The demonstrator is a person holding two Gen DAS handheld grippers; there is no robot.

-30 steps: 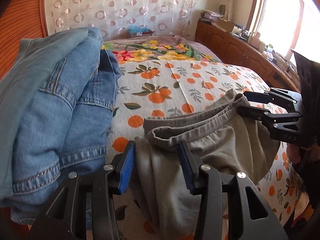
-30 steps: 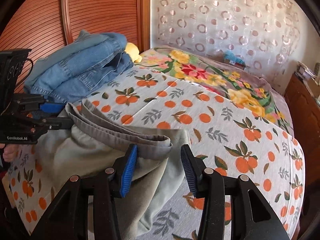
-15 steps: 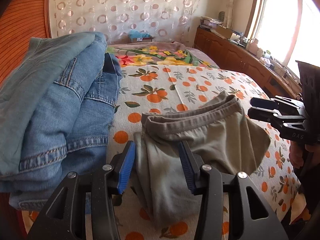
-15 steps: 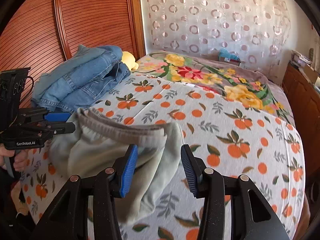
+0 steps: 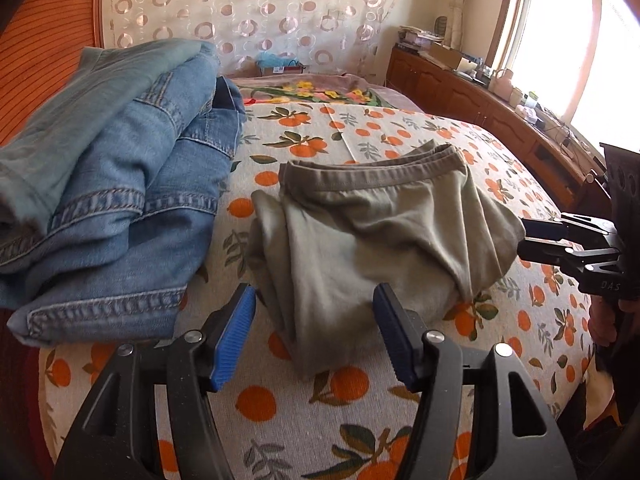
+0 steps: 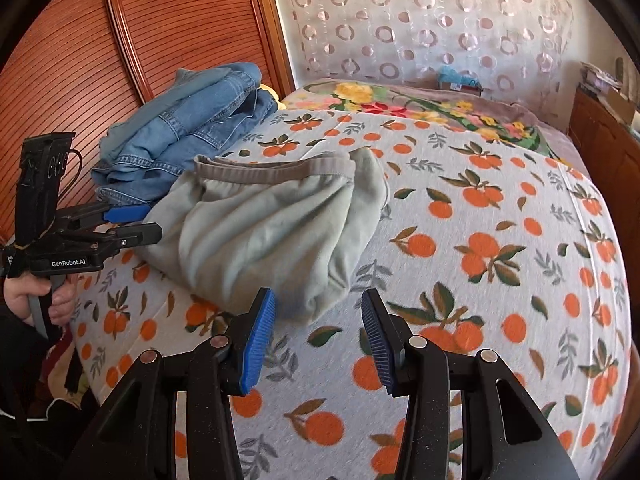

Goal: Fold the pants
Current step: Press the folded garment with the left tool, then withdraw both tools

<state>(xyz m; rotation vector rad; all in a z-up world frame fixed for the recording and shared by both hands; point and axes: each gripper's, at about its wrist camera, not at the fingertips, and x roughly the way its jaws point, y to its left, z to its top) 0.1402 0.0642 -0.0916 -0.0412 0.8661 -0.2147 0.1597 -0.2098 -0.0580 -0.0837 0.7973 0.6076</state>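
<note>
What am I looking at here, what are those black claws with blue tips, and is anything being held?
There is no robot here. A person holds a black two-finger gripper with blue pads in each hand, and each gripper carries a wide-angle camera looking along its fingers, so each picture shows its own fingers at the bottom.

In the left camera's picture, the left gripper is in front and the right gripper pokes in from the right edge. In the right camera's picture, the right gripper is in front and the left gripper shows at the left, with the person's hand on its handle.

On the bedspread printed with oranges lies a pair of folded grey-green soft pants with an elastic waistband, beside a pile of blue denim jeans.

Both grippers are open. Nothing is held.
</note>
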